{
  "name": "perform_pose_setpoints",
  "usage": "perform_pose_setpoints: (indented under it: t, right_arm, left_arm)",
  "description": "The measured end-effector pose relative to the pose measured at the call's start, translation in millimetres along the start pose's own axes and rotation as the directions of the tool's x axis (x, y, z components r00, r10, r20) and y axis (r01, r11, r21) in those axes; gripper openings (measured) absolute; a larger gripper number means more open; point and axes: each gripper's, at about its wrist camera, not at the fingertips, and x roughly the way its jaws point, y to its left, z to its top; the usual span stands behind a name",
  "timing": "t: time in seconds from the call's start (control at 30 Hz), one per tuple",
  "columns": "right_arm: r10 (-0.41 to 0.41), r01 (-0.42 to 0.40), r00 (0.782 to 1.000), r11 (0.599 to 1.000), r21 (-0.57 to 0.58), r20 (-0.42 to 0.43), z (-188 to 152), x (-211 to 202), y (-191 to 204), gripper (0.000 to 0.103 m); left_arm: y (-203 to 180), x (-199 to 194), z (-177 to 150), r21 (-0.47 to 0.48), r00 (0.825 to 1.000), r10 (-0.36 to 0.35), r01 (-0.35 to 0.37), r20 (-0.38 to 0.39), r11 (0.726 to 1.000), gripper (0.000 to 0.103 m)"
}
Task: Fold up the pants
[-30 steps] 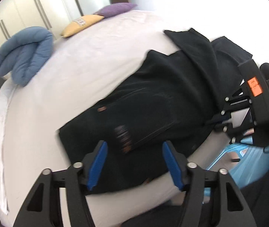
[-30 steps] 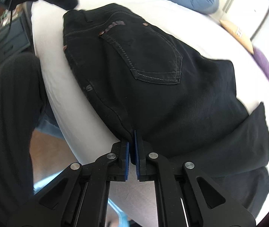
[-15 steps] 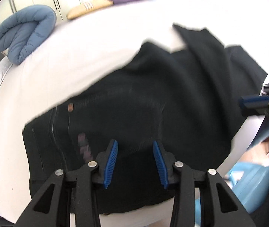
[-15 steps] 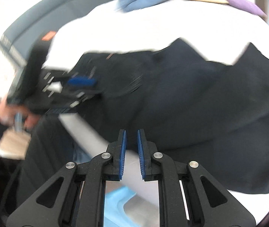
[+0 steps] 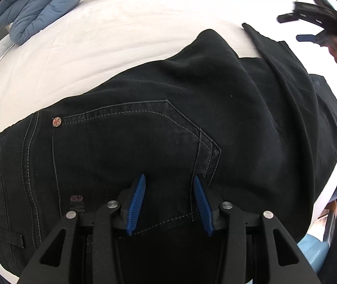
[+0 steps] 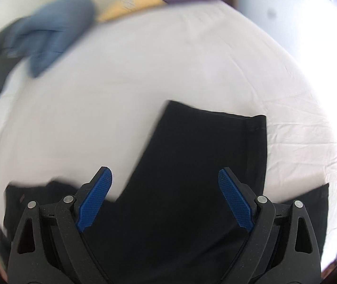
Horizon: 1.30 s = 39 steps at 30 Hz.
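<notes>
Black stitched denim pants (image 5: 168,123) cover wrinkled white sheet (image 5: 121,35).

Both wrist views look closely down on the pants (image 5: 192,123) (image 6: 192,189).

I see black denim pants (image 5: 168,123) lying flat on the white bed, back pocket with pale stitching facing up, copper rivet at its corner, legs doubled over, hems stacked.

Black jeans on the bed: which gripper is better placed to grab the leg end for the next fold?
Right. The right gripper hangs open over the leg hem; the left gripper is over the back pocket.
</notes>
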Motion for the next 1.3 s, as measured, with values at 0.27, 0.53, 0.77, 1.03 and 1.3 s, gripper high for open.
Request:
perform_pose_setpoints:
  t: [0.27,0.53,0.77,1.03,1.3]
  right_arm:
    - [-0.182,0.188,0.976,0.982,0.036,-0.122,59,91,15,0.091]
    - [-0.243,0.259,0.949,0.964,0.055,-0.201,62,132,10,0.069]
    - [-0.182,0.191,0.973,0.98,0.05,-0.142,69,100,-2,0.008]
    - [-0.023,-0.006,0.993,0.971,0.238,0.119,38,-30,-93,0.004]
    - [-0.006,-0.168,0.951,0.829,0.533,0.308,-110,-126,-236,0.004]
  left_arm:
    - [-5,7,3,-0.005,1.0,0.025,-0.025,0.006,1.0,0.047]
    - [1,1,-4,-0.007,0.999,0.026,-0.026,0.018,1.0,0.047]
    - [-3,1,-3,-0.011,0.999,0.039,-0.039,0.014,0.999,0.047]
    - [-7,2,-1,-0.011,0.999,0.044,-0.044,0.006,0.999,0.047]
    - [-3,2,9,-0.035,0.999,0.038,-0.039,-0.021,0.999,0.047]
